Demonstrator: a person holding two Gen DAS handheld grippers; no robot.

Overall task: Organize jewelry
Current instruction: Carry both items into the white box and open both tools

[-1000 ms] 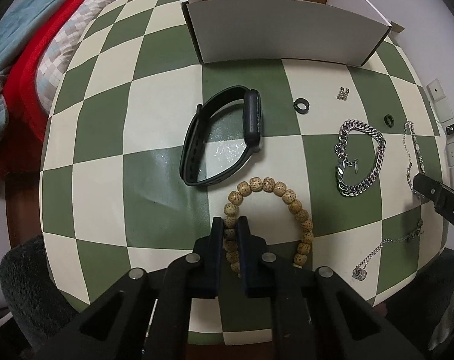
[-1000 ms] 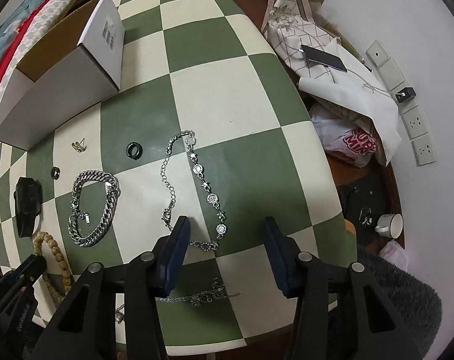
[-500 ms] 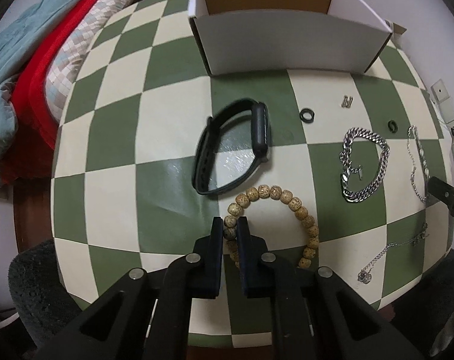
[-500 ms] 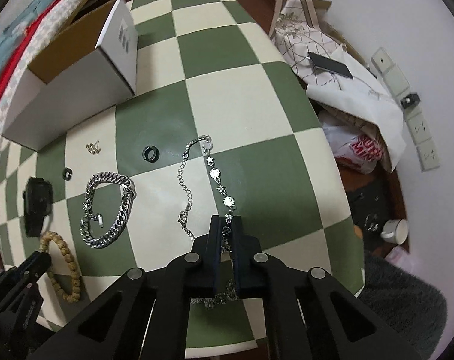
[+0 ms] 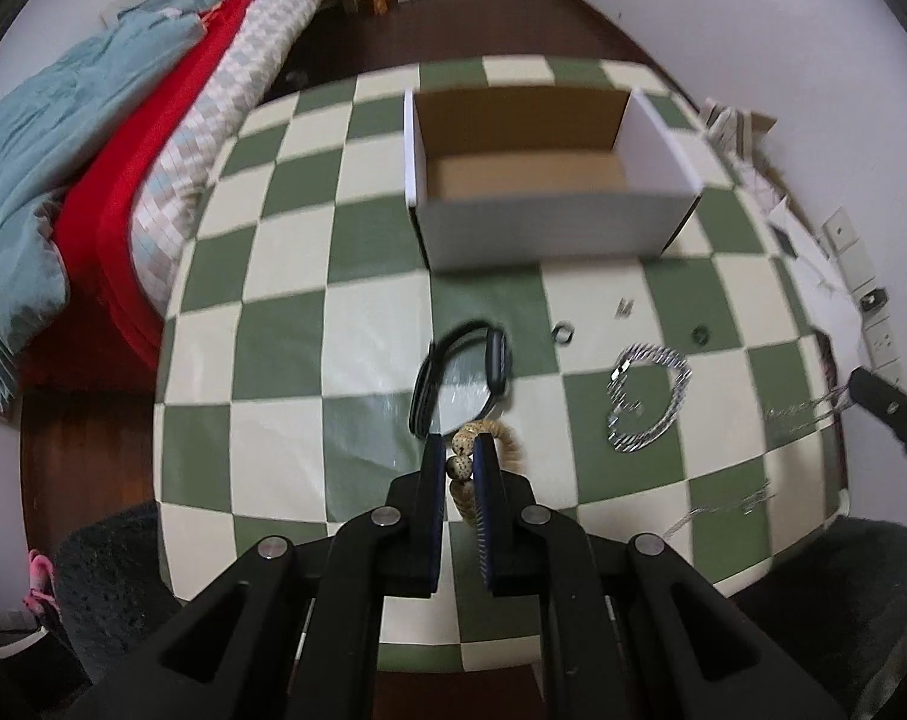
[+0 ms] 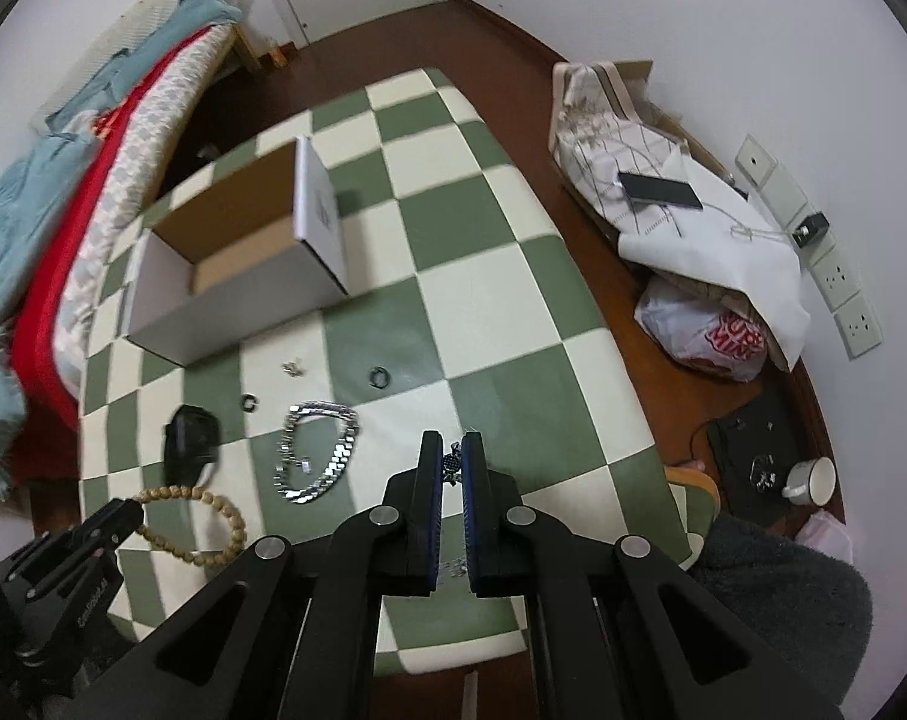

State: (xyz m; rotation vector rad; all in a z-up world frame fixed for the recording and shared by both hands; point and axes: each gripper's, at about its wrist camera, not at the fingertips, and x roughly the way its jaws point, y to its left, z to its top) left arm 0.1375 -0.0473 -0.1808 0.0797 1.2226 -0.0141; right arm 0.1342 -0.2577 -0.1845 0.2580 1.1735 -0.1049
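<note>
My left gripper (image 5: 458, 447) is shut on the wooden bead bracelet (image 5: 460, 468) and holds it lifted above the checkered table (image 5: 273, 330); the bracelet also shows in the right wrist view (image 6: 213, 519). My right gripper (image 6: 452, 459) is shut on the thin silver chain bracelet (image 6: 452, 468), also lifted. An open white cardboard box (image 5: 543, 228) stands at the far side of the table. On the table lie a black smartwatch band (image 5: 459, 372), a thick silver chain bracelet (image 5: 648, 399), two dark rings (image 5: 562, 334) (image 5: 699, 334) and a small silver clasp (image 5: 624, 307).
Another thin silver necklace (image 5: 717, 507) lies near the table's front right edge. A bed with red and blue bedding (image 5: 93, 180) is on the left. Bags, a phone and wall sockets (image 6: 681, 210) are on the floor at right. A dark fuzzy seat (image 5: 111, 570) is below.
Both grippers have risen and pulled back from the table, each carrying its piece. The right gripper, open a second ago, has shut on the thin chain bracelet and lifted it.
</note>
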